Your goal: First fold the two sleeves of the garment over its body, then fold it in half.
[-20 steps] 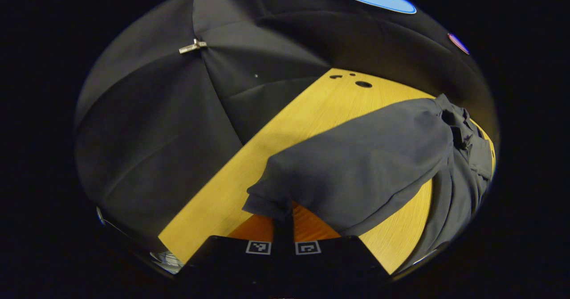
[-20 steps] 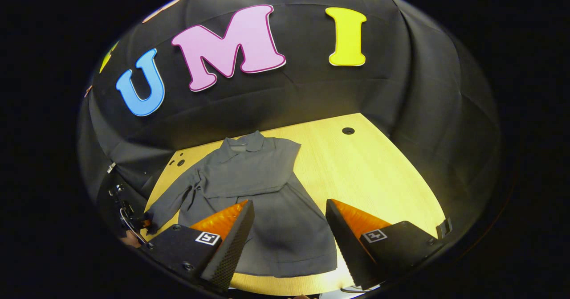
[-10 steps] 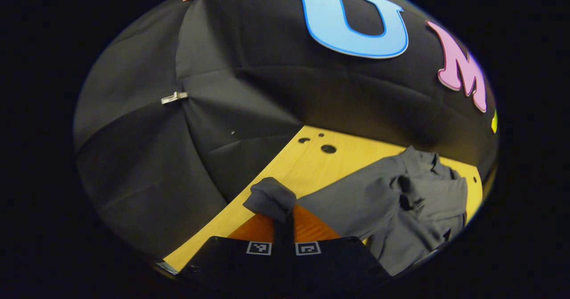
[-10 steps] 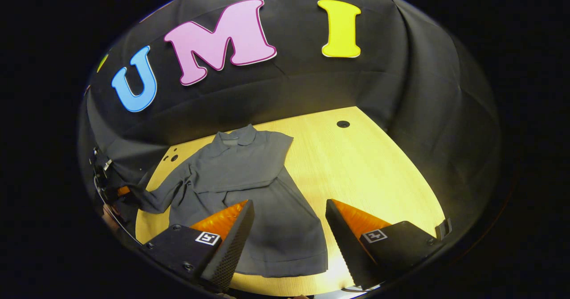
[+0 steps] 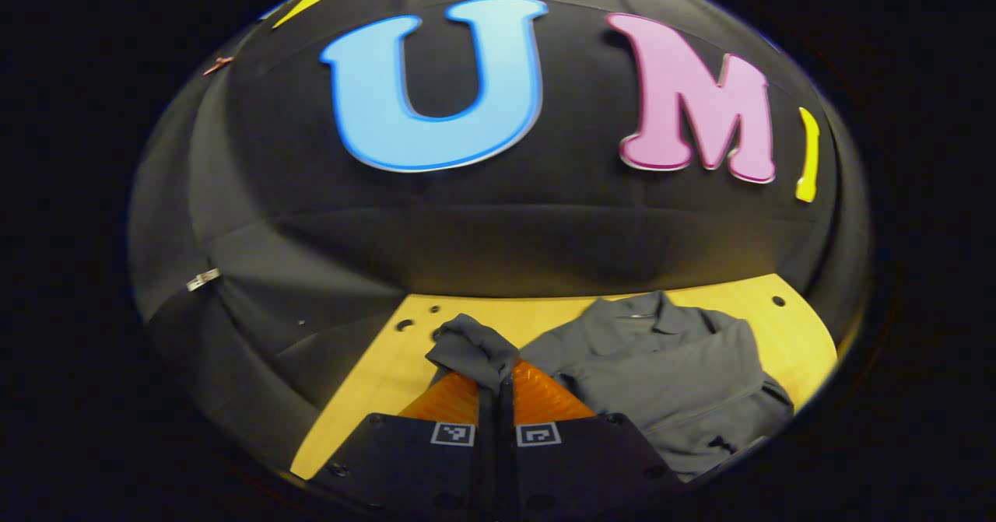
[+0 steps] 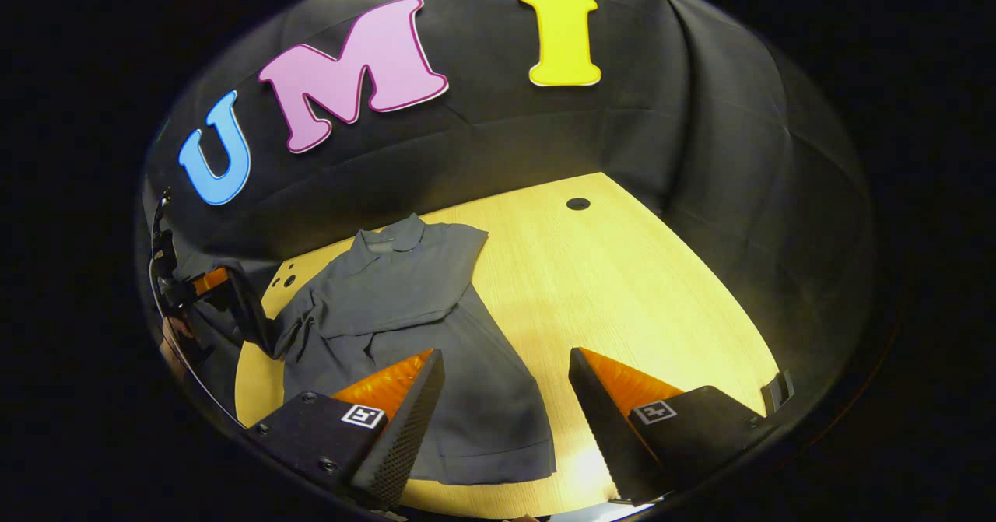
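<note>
The grey garment (image 6: 412,335) lies flat on the wooden table (image 6: 638,289), collar toward the booth wall and hem toward the near edge. One sleeve (image 6: 424,285) is already laid across the chest, running from the shoulder at about 2 o'clock of the body down toward 8 o'clock.

The left hand-held gripper (image 5: 496,378) is closed on the cuff of the other sleeve (image 5: 471,348); both fingers pinch the bunched cloth, which stands up just above the tips. In the right gripper view this same gripper (image 6: 204,282) sits at about 9 o'clock, raised off the table's edge, with the sleeve stretched from it to the shoulder.

From the left hand-held gripper the garment's body (image 5: 661,382) lies toward 2 to 3 o'clock, its long axis running from collar to hem. So the held cuff probably has to travel that way, across the body, to land over the first sleeve.

The right hand-held gripper (image 6: 506,397) hangs wide apart, holding nothing, above the hem near the table's front edge, well apart from the lifted sleeve. The left one is the nearer hand for this fold.
</note>
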